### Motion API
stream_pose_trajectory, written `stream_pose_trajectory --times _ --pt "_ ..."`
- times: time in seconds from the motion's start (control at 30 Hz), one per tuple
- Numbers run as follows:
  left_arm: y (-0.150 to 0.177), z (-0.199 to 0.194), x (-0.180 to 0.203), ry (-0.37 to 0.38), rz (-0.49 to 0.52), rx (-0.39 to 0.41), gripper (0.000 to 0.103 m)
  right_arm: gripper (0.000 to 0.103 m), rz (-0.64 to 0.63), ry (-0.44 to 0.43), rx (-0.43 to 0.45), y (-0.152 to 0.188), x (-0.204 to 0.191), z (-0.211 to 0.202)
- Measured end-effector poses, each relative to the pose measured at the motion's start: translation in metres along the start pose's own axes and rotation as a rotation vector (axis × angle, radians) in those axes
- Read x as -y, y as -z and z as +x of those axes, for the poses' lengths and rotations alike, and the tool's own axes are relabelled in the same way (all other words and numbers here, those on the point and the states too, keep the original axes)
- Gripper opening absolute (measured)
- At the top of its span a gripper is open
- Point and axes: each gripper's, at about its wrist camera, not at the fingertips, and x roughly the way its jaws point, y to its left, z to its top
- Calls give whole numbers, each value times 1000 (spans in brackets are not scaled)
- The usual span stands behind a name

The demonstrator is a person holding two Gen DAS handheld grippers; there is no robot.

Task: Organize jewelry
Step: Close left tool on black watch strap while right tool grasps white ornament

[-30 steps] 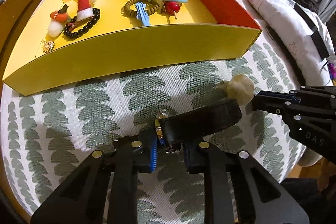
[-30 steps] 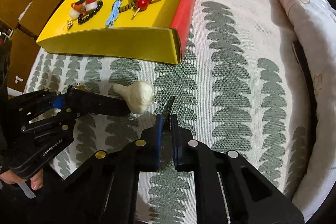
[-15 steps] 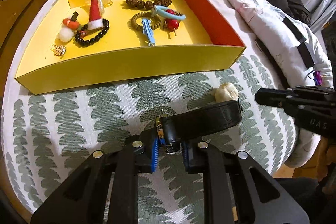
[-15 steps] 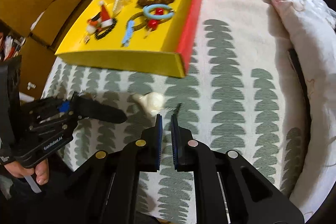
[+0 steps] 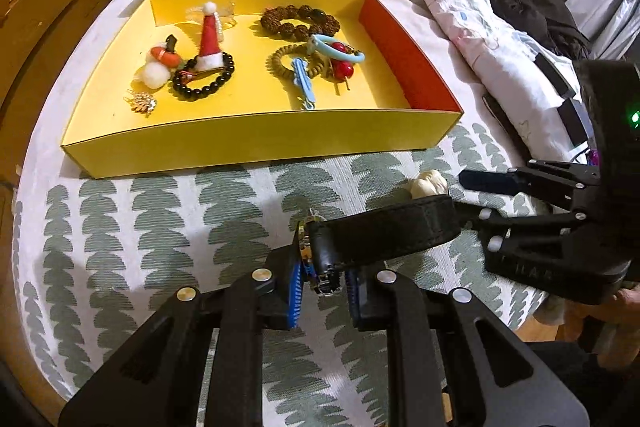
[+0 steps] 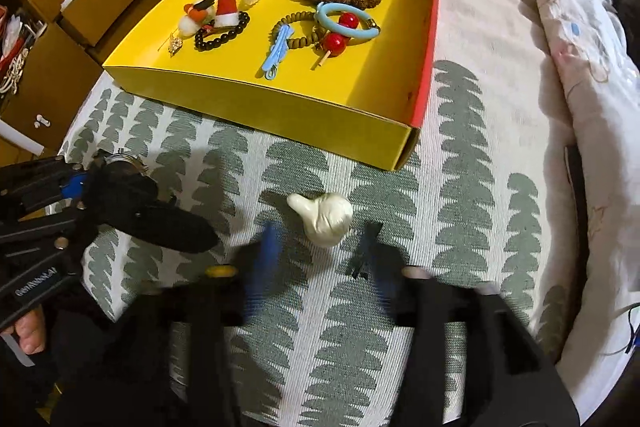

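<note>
The left tool (image 5: 322,291) is squeezed tight on a black watch (image 5: 384,231). It holds the watch by its face end, and the strap sticks out to the right, up off the bed cover (image 5: 160,227). In the right wrist view, a hand (image 6: 30,335) holds this tool at the left edge.

Next to the watch strap's tip, a little white bird (image 6: 324,213) lies on the green leaf cover. It is near the front wall of the yellow box (image 6: 280,107).

Inside the box are a red Santa hat clip (image 5: 209,41), a black bead bracelet (image 5: 206,81), a blue hair clip (image 5: 303,85) and red cherries (image 5: 341,61).

The right tool (image 6: 320,247) is opening its jaws. The bird sits just ahead of the gap, and the pads are not touching it. This tool looks blurry.
</note>
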Motion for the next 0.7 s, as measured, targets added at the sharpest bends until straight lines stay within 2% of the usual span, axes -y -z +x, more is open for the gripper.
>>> stream_pose_trajectory --times 0.13,0.4,0.47,0.5,0.53,0.7 --pt "0 -3 -4 2 -5 3 17 63 5 -12 -3 -4 -3 4" --pt "1 -4 -7 4 -9 3 17 61 7 56 -45 -8 -5 26" --pt "1 -4 -8 2 -12 4 17 50 14 48 -54 -9 -5 33" --pt "0 -5 -9 3 -15 4 17 38 18 48 -65 -9 -4 36" --pt "0 -5 -10 3 -17 5 17 31 24 43 -65 -9 -4 38" --pt "-1 -9 -14 4 -27 12 17 30 41 40 -60 -9 -1 34"
